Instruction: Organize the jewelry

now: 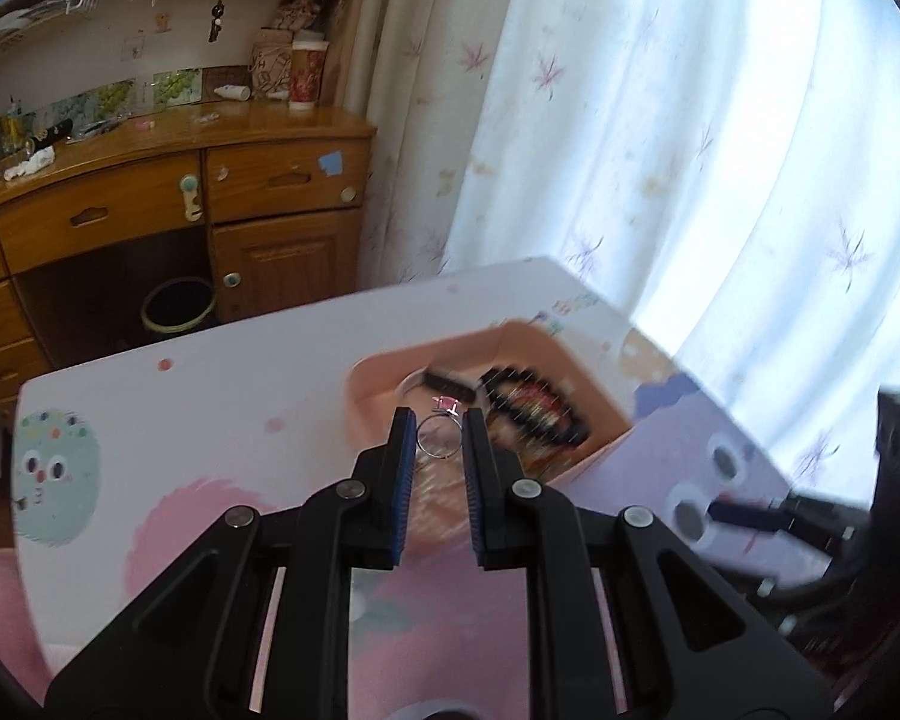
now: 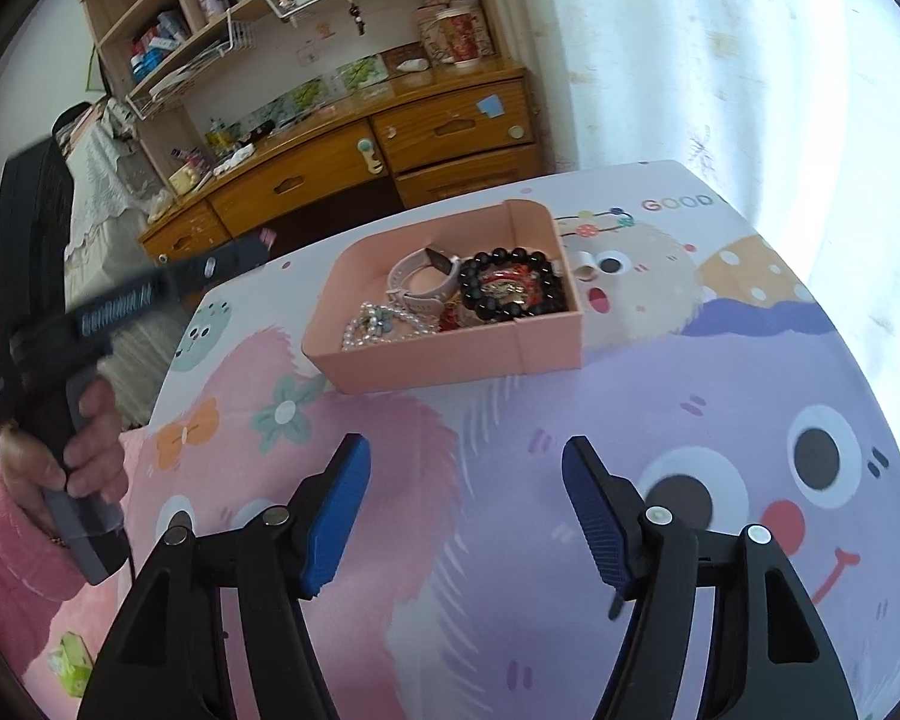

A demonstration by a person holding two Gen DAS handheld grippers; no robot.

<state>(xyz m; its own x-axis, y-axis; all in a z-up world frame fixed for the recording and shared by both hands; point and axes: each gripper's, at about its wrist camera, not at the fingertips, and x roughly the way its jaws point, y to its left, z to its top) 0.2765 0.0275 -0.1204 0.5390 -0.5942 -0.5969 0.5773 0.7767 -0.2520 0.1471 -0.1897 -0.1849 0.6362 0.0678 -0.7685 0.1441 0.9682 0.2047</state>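
Note:
My left gripper (image 1: pixel 439 420) is shut on a silver ring (image 1: pixel 437 443) with a pink stone, pinched between its fingertips above the near wall of the pink tray (image 1: pixel 378 375). In the right wrist view the left gripper (image 2: pixel 258 249) hovers blurred to the left of the tray (image 2: pixel 450 354), held by a hand (image 2: pixel 84 450) in a pink sleeve. The tray holds a black bead bracelet (image 2: pixel 471 285), a pink watch (image 2: pixel 420 288) and a pearl bracelet (image 2: pixel 369 324). My right gripper (image 2: pixel 465 456) stands open with nothing between its fingers, over the cartoon-printed tablecloth in front of the tray.
A small white object (image 2: pixel 585 261) lies on the cloth right of the tray. Behind the table stand a wooden desk (image 1: pixel 150 204) with drawers, a waste bin (image 1: pixel 177 306) under it, and a white curtain (image 1: pixel 690 120). A green packet (image 2: pixel 72 663) lies at the lower left.

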